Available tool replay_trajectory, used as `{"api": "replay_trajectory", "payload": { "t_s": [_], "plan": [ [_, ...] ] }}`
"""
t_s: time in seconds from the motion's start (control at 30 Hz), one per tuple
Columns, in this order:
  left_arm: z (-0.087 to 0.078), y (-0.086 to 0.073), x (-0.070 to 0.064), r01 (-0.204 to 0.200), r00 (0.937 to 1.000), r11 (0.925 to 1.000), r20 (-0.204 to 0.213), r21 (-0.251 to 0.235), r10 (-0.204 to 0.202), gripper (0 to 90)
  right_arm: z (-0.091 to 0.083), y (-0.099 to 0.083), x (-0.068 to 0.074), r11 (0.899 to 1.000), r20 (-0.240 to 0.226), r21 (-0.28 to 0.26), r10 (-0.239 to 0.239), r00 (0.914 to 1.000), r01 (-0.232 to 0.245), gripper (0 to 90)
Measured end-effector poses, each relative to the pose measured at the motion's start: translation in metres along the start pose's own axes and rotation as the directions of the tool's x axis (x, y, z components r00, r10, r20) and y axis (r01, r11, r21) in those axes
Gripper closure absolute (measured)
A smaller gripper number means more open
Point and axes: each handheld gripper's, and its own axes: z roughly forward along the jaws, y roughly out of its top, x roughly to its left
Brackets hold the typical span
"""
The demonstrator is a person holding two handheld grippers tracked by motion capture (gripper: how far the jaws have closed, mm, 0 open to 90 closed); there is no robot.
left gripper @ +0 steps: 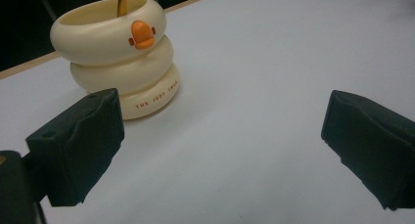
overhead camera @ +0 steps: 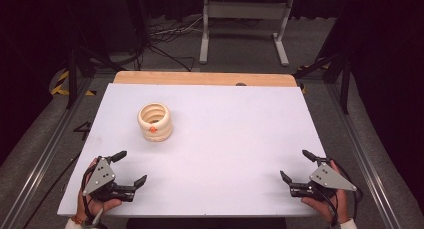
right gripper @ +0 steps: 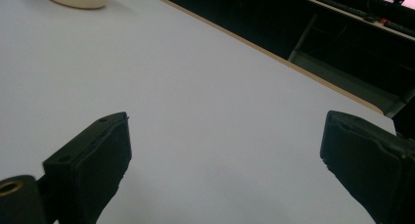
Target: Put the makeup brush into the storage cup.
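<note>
So nothing is started yet, as I judge it: my left tongs (overhead camera: 129, 167) at lower left and right tongs (overhead camera: 296, 165) at lower right both gape wide, holding nothing. The cream ringed duck pot (overhead camera: 155, 121) stands untouched left of centre on the worktop (overhead camera: 235, 134), well ahead of the left tongs; the whole grasp remains

A white table (overhead camera: 225, 139) spreads across the middle, and that's our landmark. Along its far edge runs a bare wooden strip (overhead camera: 200, 78). Beyond the table, on the grey floor (overhead camera: 240, 49), stands a pale metal frame (overhead camera: 245, 19), with black cables (overhead camera: 165, 36) tangled off to its left. Left of the table's far corner, yellow-and-black hazard tape (overhead camera: 62, 84) marks the floor.
</note>
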Motion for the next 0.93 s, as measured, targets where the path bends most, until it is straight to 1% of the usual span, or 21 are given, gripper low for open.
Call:
{"api": "replay_trajectory", "payload": {
  "t_s": [0.27, 0.33, 0.4, 0.47, 0.53, 0.6, 0.67, 0.77, 0.93],
  "plan": [
    [0.0011, -0.001, -0.0003, 0.002, 1.0, 0.9999, -0.005, 0.014, -0.002, 3.1, 0.001, 0.0011, -0.0001, 1.0, 0.006, -0.003, -0.004, 1.0, 0.004, 5.9],
    [0.0009, -0.0013, -0.0003, 0.009, 0.9999, 0.9999, -0.005, 0.009, -0.009, 3.1, 0.002, 0.0017, 0.0001, 1.0, 0.002, -0.006, -0.006, 1.0, 0.006, 5.9],
    [0.0005, -0.001, 0.0003, 0.007, 0.9999, 1.0, -0.015, 0.007, -0.007, 3.1, 0.0031, 0.0022, 0.001, 1.0, -0.002, -0.006, -0.008, 1.0, 0.008, 5.9],
    [0.0002, -0.0002, 0.001, 0.008, 0.9999, 0.9999, -0.015, 0.007, -0.008, 3.1, 0.0035, 0.0021, 0.0018, 1.0, -0.006, -0.007, -0.009, 0.9999, 0.009, 5.9],
    [0.0017, 0.0004, 0.0018, 0.01, 0.9998, 1.0, -0.02, 0.002, -0.01, 3.1, 0.0033, 0.0014, 0.0025, 1.0, -0.008, -0.002, -0.014, 0.9999, 0.014, 5.9],
    [0.0039, 0.0011, 0.0025, 0.007, 0.9998, 0.9999, -0.02, 0.008, -0.007, 3.2, 0.0015, 0.0006, 0.0023, 1.0, -0.006, -0.002, -0.016, 0.9998, 0.016, 5.9],
    [0.0058, 0.0009, 0.0021, 0.006, 0.9998, 0.9998, -0.016, 0.017, -0.006, 3.2, 0.0001, 0.0004, 0.0011, 1.0, -0.001, -0.006, -0.005, 1.0, 0.005, 6.1],
    [0.006, 0.0005, 0.002, 0.006, 0.9999, 0.9998, -0.016, 0.019, -0.005, 3.1, 0.0002, 0.0006, 0.0003, 1.0, 0.004, -0.01, -0.001, 1.0, 0.001, 6.2],
    [0.0034, -0.0008, 0.0024, 0.019, 0.9996, 0.9996, -0.022, 0.018, -0.019, 3.2, 0.0018, 0.0014, 0.0007, 1.0, 0.0, -0.011, -0.001, 1.0, 0.001, 6.2]
  ]
}}
